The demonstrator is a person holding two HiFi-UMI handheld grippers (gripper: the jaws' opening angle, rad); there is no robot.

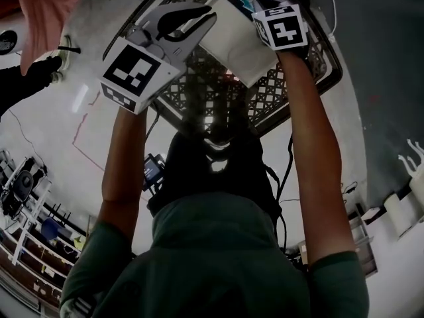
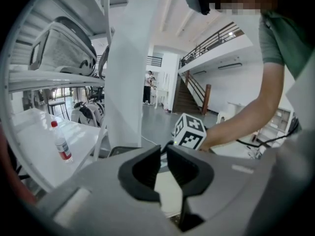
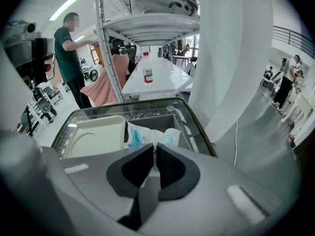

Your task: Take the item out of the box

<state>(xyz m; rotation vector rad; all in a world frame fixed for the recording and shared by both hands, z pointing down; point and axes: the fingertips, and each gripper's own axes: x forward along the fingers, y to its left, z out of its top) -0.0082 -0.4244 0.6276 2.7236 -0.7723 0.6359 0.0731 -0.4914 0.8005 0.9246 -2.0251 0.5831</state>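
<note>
My right tongs point(image 3: 154, 149) pinch a crumpled white-and-blue plastic packet point(image 3: 147, 134) beside the cream rectangular box point(image 3: 93, 136) in the black lattice crate point(image 1: 298, 78); my left tongs point(image 2: 163, 151) sit nearly closed.

The crinkly white and blue packet point(image 3: 147, 135) sticks up over the dark box point(image 3: 202, 134) with holes in its sides, its near edge pinched tight between the jaws of the right gripper point(image 3: 154, 146).

We lose the lower part of the white-and-blue packet point(image 3: 140, 135) behind the right gripper point(image 3: 154, 147); the crate point(image 1: 298, 91) runs off the head view's top.
</note>
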